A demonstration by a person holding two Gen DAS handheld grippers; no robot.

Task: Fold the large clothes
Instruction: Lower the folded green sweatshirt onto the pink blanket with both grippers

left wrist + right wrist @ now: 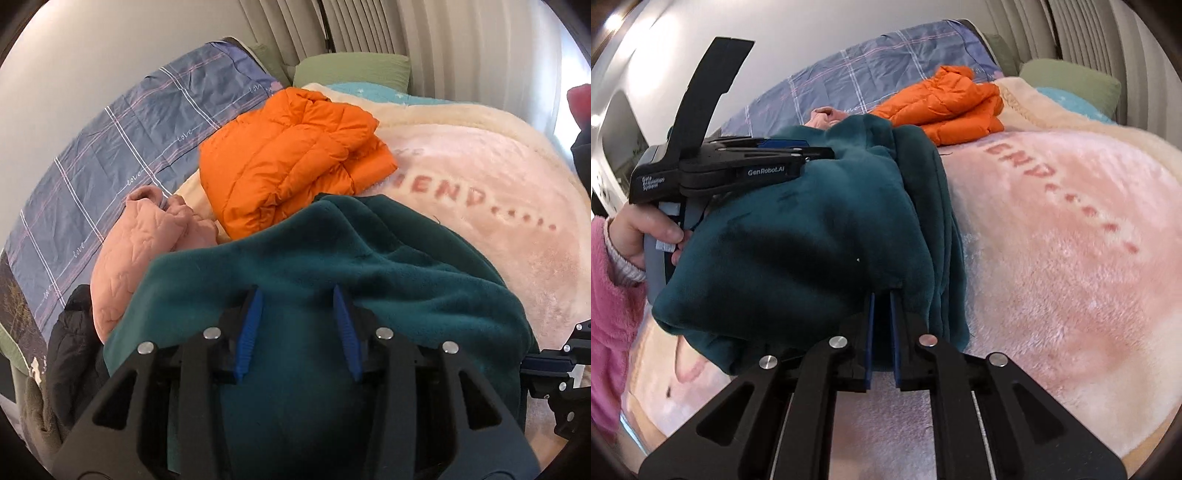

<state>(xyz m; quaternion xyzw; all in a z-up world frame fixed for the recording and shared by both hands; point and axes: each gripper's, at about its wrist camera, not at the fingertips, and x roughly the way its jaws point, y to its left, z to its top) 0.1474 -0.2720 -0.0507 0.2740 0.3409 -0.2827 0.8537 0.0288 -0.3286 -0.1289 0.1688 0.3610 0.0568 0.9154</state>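
Observation:
A dark teal fleece garment lies bunched on the pink blanket of a bed. My left gripper has its blue pads set apart, and a thick fold of the fleece fills the gap between them. In the right wrist view that gripper reaches into the top of the teal bundle from the left, held by a hand in a pink sleeve. My right gripper has its pads nearly together, pinching the near lower edge of the fleece.
A folded orange puffer jacket lies behind the fleece. A pink quilted garment and a black garment sit to its left. A blue checked sheet covers the far left. A green pillow lies by the curtains.

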